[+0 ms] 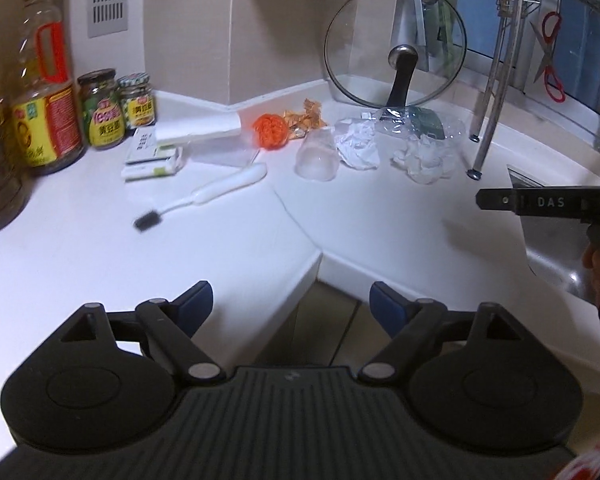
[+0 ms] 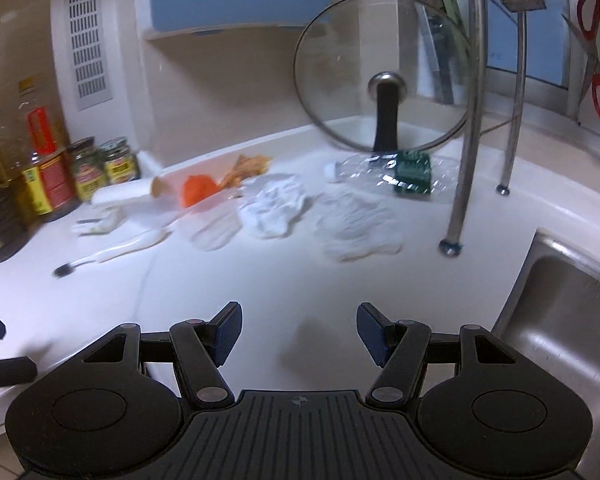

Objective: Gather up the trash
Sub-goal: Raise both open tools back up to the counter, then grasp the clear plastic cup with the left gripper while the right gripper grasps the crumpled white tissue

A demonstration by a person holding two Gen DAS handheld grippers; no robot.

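Trash lies in a row at the back of the white counter [image 1: 228,248]: an orange net ball [image 1: 270,130], an orange wrapper [image 1: 306,118], a clear cup on its side [image 1: 316,156], crumpled white paper [image 1: 358,144], crumpled clear film [image 1: 424,158] and a crushed bottle with a green label [image 1: 416,122]. My left gripper [image 1: 291,306] hangs open and empty over the counter's front corner, well short of the trash. My right gripper [image 2: 300,330] is open and empty too, above bare counter, with the paper [image 2: 274,206], film [image 2: 356,226] and net ball [image 2: 198,190] ahead of it.
A glass lid [image 1: 396,44] leans on the wall behind the trash. Oil bottles and jars [image 1: 100,108] line the left. A white brush [image 1: 212,192] and small boxes [image 1: 156,156] lie nearby. Rack legs [image 2: 466,140] and a steel sink [image 2: 560,320] are on the right.
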